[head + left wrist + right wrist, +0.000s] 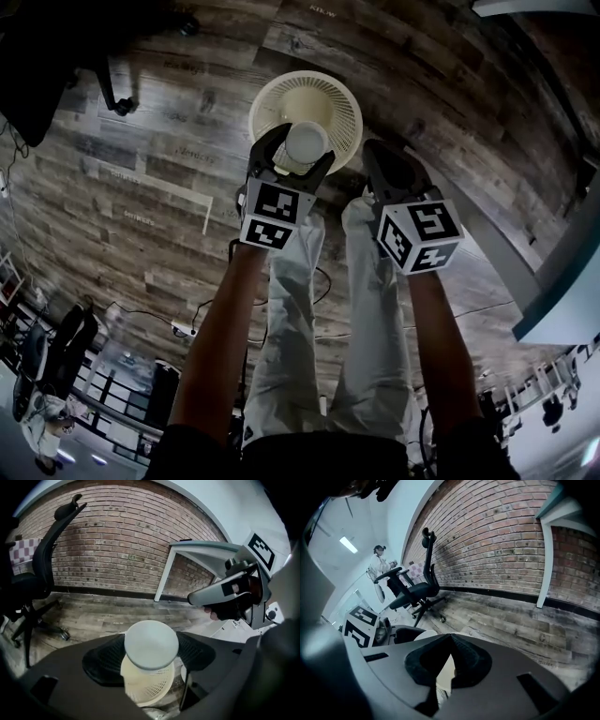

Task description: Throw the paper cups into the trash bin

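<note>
A white paper cup (pixel 307 142) hangs over the cream mesh trash bin (pixel 339 94) on the wood floor. My left gripper (pixel 298 152) is shut on the paper cup, its jaws set wide around the cup's sides. In the left gripper view the cup (pixel 151 645) shows its round base between the black pads (pixel 101 660), with the bin (pixel 150 688) directly beyond it. My right gripper (pixel 382 157) is just right of the bin. It is shut and holds nothing. In the right gripper view its pads (pixel 471 660) meet at the tips, and a sliver of the bin (pixel 444 673) shows behind them.
A black office chair (pixel 42 569) stands at the left near the brick wall (pixel 122 541). A white table (pixel 197 548) is at the right; its edge (pixel 562 300) also borders the head view. A power strip (pixel 183 328) and cables lie by the person's legs. A person (pixel 379 564) stands far off.
</note>
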Demonstrator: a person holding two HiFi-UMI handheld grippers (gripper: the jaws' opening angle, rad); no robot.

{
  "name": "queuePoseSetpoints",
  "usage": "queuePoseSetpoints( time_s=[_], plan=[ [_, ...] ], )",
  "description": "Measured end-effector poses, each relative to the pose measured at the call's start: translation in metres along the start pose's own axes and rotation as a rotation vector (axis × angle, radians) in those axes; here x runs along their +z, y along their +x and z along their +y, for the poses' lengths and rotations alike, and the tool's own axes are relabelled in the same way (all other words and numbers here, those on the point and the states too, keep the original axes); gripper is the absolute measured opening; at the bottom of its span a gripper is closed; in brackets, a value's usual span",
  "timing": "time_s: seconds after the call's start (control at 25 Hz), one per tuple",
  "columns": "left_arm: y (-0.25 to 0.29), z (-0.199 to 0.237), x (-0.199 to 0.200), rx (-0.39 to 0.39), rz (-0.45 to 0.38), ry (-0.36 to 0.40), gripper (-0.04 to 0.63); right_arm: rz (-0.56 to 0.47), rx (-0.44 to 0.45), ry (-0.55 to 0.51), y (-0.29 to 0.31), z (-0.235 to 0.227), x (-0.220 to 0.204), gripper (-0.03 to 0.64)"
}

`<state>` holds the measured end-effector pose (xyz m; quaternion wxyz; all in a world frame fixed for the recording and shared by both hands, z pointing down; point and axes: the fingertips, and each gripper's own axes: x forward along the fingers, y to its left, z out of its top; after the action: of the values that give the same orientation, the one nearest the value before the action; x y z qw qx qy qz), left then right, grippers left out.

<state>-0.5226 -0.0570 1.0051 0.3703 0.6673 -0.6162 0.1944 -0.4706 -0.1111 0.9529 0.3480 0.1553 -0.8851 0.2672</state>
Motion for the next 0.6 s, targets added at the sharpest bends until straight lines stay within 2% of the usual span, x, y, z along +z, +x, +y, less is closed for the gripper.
queuePoseSetpoints(
  time_s=[0.24,0.6],
  plan=[
    [0.011,0.003,-0.017,-0.005,-0.015,0.026,0.35,0.047,-0.002,0.019,0.008,-0.003,-0.026,0.005],
    [0.008,0.014,-0.018,-0.004,-0.009,-0.004,0.351,0.062,0.009,-0.007,0.019,0.001,-0.023,0.005]
  ],
)
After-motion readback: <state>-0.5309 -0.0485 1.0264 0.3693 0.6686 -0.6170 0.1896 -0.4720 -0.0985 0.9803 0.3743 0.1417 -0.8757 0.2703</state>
